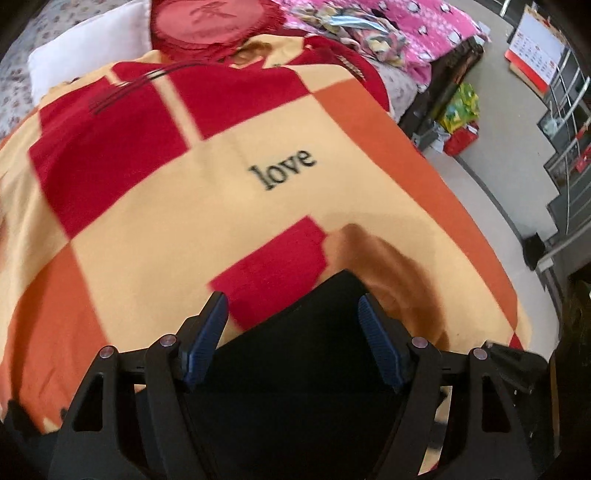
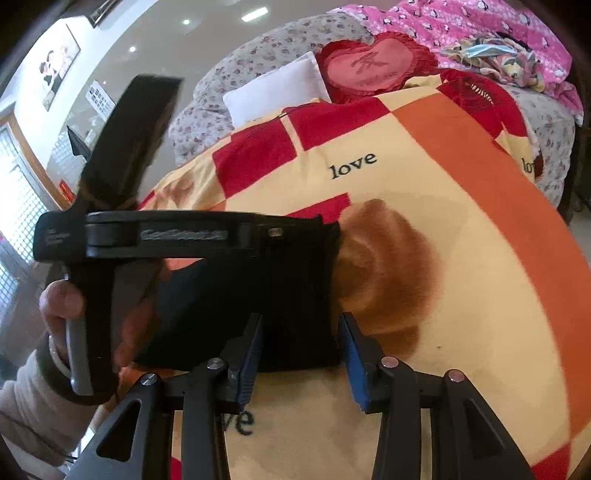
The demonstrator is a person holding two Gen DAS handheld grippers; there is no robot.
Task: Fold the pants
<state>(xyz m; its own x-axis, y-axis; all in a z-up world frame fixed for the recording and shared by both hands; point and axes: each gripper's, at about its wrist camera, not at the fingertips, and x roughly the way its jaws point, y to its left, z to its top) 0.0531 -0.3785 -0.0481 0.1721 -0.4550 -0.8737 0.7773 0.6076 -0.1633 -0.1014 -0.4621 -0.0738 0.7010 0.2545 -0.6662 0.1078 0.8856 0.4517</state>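
In the right wrist view the right gripper (image 2: pixel 301 350) sits nearest the lens, its blue-padded jaws partly apart and straddling the near edge of the folded black pants (image 2: pixel 258 302); the pads do not visibly press the cloth. The pants lie as a compact dark rectangle on the red, orange and cream checked blanket (image 2: pixel 461 229) printed with the word "love". At nine o'clock from the pants the person's hand (image 2: pixel 59 302), in a beige sleeve, holds the handle of the left gripper (image 2: pixel 291 314), whose black body crosses above the pants' far edge. In the left wrist view that gripper's jaws stand wide apart over the pants' dark corner, gripping nothing. Beyond the pants, toward twelve o'clock, a white pillow (image 2: pixel 277 88) and a red heart-shaped fringed cushion (image 2: pixel 369 68) rest at the blanket's far edge, with a pink patterned quilt (image 2: pixel 480 26) at one o'clock behind them.
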